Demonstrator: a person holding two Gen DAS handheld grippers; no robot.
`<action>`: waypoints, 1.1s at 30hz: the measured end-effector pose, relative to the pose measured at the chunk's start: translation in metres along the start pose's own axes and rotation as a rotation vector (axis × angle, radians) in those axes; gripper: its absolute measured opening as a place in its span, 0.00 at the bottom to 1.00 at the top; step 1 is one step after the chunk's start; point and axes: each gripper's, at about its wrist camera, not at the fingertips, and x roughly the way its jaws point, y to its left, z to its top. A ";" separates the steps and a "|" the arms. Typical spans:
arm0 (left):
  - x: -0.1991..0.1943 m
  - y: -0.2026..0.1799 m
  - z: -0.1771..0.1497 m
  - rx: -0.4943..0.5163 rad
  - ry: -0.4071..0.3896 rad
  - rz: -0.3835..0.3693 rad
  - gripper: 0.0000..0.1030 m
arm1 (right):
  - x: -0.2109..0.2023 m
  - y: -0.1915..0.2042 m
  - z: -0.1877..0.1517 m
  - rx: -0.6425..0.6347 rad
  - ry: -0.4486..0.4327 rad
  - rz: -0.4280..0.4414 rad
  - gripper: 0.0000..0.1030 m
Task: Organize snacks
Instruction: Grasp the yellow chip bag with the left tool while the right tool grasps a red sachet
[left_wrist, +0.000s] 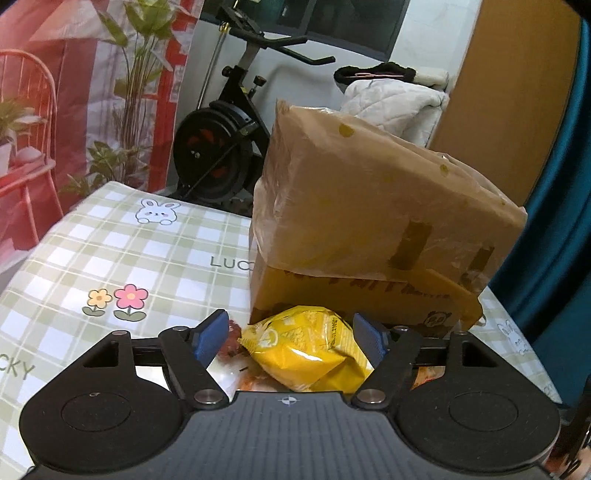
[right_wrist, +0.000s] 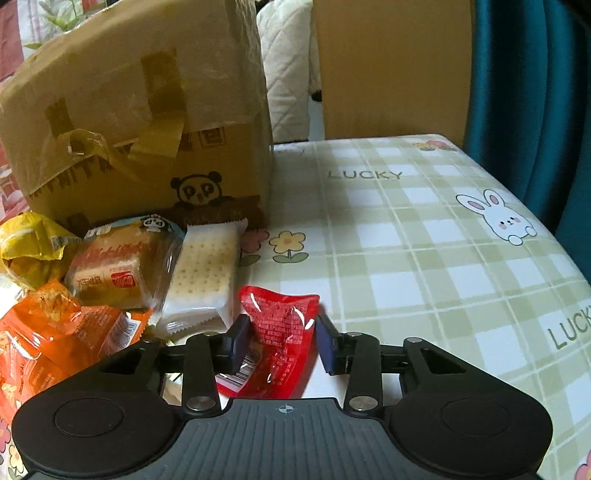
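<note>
The cardboard box (right_wrist: 140, 122) serves as the landmark. To its left the checked bench (left_wrist: 110, 251) lies bare out to its edge; an exercise bike (left_wrist: 221, 147) stands beyond. Just before the box the left tongs (left_wrist: 291, 338) straddle a yellow snack packet (left_wrist: 310, 350) — right pad touching, left pad apart. Before the box's front lie an orange packet (right_wrist: 48, 339), a cake (right_wrist: 118, 269) and a wrapped cracker (right_wrist: 205, 273). Near these, the right tongs (right_wrist: 282, 339) clamp a red packet (right_wrist: 284, 332). Right of the box the bench runs open to a blue curtain (right_wrist: 532, 92).
</note>
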 end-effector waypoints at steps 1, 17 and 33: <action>0.002 0.001 0.000 -0.006 0.005 -0.002 0.75 | 0.001 0.001 0.000 -0.004 -0.005 0.000 0.36; 0.012 0.006 0.002 -0.018 0.038 0.006 0.77 | 0.019 0.014 0.010 -0.057 -0.014 -0.063 0.46; 0.038 0.003 0.017 -0.061 0.069 -0.024 0.87 | -0.012 0.000 0.022 0.007 -0.107 0.007 0.17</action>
